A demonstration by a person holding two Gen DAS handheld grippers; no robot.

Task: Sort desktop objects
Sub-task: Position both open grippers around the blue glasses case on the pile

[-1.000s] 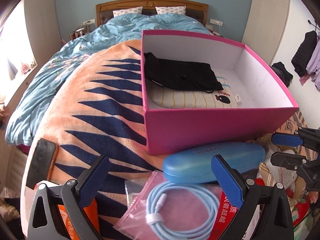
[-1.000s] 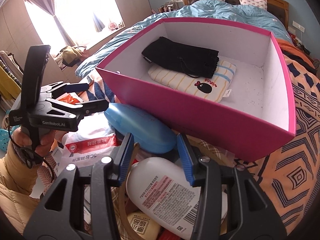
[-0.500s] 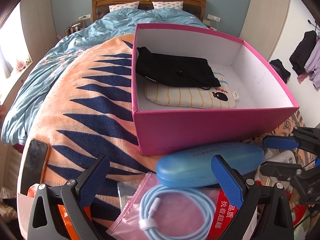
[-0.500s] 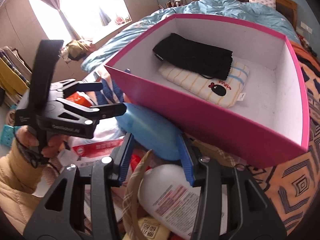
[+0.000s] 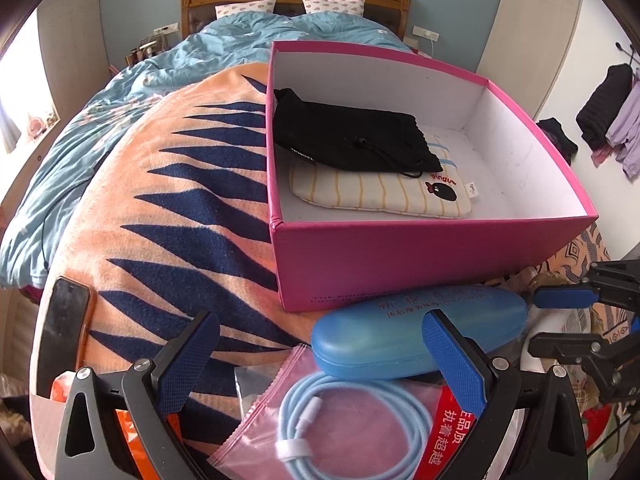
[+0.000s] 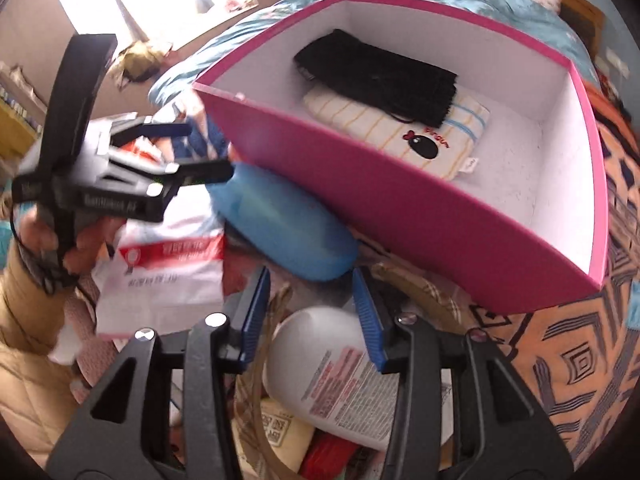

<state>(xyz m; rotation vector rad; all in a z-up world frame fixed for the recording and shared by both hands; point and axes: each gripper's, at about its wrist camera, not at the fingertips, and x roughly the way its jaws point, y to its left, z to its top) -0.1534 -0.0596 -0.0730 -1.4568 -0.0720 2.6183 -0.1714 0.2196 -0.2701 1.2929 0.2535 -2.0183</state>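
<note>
A pink box (image 5: 420, 264) was set open beyond the clutter, seemingly for collecting it. The left gripper (image 5: 320, 360) was held wide over a bagged cable (image 5: 344, 424); the right gripper (image 6: 312, 308), narrower and empty, was poised near a blue case (image 6: 280, 220).

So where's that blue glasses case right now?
The blue glasses case lies on the bed just in front of the pink box, touching its front wall. In the left view it sits between the cable bag and the box.

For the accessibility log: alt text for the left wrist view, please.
Open left gripper hovers over a bagged blue cable and blue glasses case, before a pink box holding a black pouch on a striped pouch.
</note>
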